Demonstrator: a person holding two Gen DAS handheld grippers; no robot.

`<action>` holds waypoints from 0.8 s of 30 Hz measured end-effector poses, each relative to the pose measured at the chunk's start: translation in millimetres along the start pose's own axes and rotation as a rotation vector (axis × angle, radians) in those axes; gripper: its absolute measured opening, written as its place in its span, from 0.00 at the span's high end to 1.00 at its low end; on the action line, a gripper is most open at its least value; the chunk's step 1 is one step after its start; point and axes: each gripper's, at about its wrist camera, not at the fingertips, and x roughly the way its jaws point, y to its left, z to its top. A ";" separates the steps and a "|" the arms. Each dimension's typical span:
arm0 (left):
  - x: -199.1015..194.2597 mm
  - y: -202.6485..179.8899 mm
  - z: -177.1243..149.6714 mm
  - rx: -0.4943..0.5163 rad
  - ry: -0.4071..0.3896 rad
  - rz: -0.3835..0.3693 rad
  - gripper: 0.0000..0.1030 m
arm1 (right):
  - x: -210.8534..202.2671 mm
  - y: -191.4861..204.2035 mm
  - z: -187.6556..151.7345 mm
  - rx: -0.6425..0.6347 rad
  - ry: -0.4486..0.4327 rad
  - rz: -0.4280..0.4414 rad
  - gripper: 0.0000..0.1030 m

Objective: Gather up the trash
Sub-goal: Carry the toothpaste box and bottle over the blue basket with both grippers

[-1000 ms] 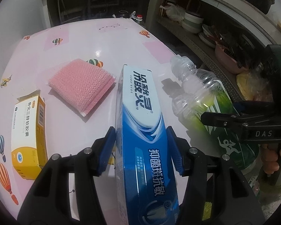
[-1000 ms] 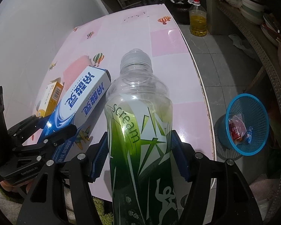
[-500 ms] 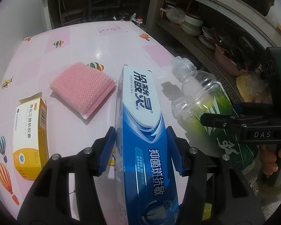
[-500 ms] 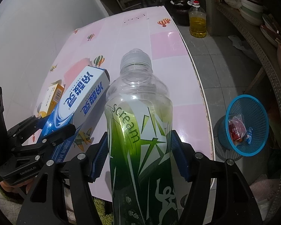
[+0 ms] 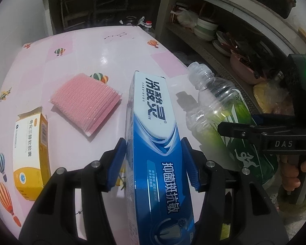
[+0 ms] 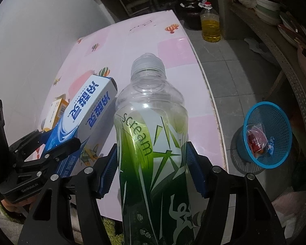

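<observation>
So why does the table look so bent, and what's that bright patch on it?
Left wrist view: the fisheye lens bows the pink table and darkens the corners; the white patch is glare from overhead light, and the plastic bottle casts a dark shadow. Right wrist view: the same bowing curves the table edge, while the toothpaste box stays sharp.
</observation>
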 end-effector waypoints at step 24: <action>18.6 -93.4 56.2 0.153 -0.013 -0.141 0.49 | -62.9 -106.6 -28.3 0.264 -0.177 -0.010 0.39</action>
